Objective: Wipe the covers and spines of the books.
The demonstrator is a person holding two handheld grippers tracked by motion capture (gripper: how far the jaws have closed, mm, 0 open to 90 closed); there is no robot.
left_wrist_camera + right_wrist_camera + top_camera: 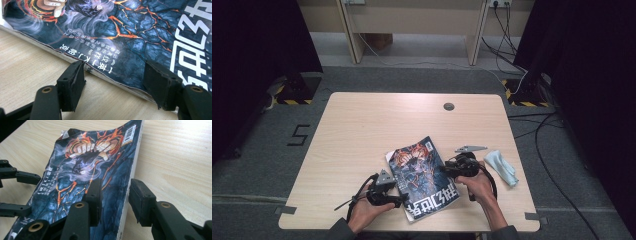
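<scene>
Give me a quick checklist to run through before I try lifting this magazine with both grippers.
1. Magazine lies flat on the table: ok.
2. Left gripper straddles the magazine's edge, jaws apart, pads not pressing: ok.
3. Right gripper straddles the spine edge, one jaw over the cover, one beside it: ok.
4. Right grip firm: not ok, a gap shows at both pads.
5. Blue cloth is apart from the magazine: ok.
6. Whether a jaw tip is under the cover: cannot tell.
</scene>
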